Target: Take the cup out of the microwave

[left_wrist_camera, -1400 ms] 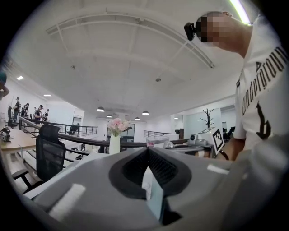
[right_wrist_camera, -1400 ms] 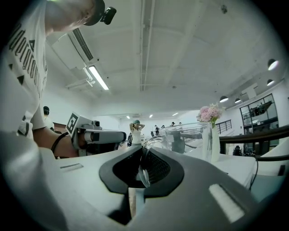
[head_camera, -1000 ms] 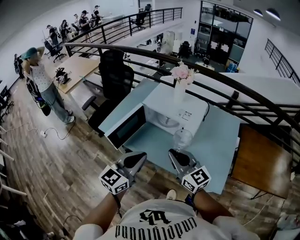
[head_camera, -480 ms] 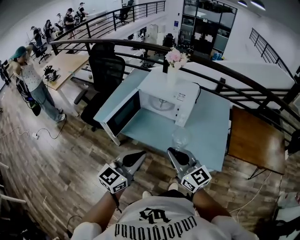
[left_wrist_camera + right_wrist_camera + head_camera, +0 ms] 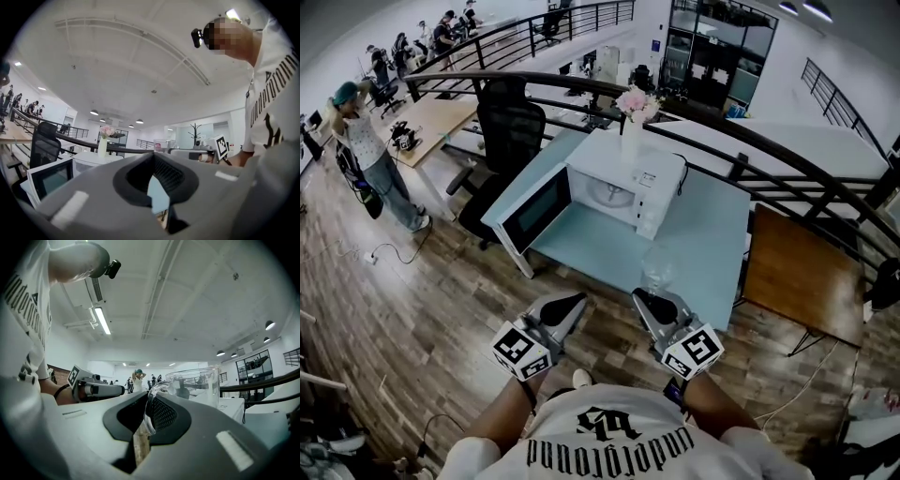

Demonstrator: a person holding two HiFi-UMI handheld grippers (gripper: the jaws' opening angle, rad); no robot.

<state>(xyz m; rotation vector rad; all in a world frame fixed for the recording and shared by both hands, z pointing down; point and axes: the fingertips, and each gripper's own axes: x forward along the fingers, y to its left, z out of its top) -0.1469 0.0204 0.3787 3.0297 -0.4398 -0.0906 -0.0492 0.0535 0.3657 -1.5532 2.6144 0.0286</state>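
- We hold the clear cup by its handle in our right gripper, jaws closed, over the table edge, outside the open microwave.
- Our left gripper is empty, jaws slightly apart.

Gothic lettering on your shirt, too ornate to read, black-and-white square markers on your left gripper and right gripper, patterns not letters, microwave label too small to read.
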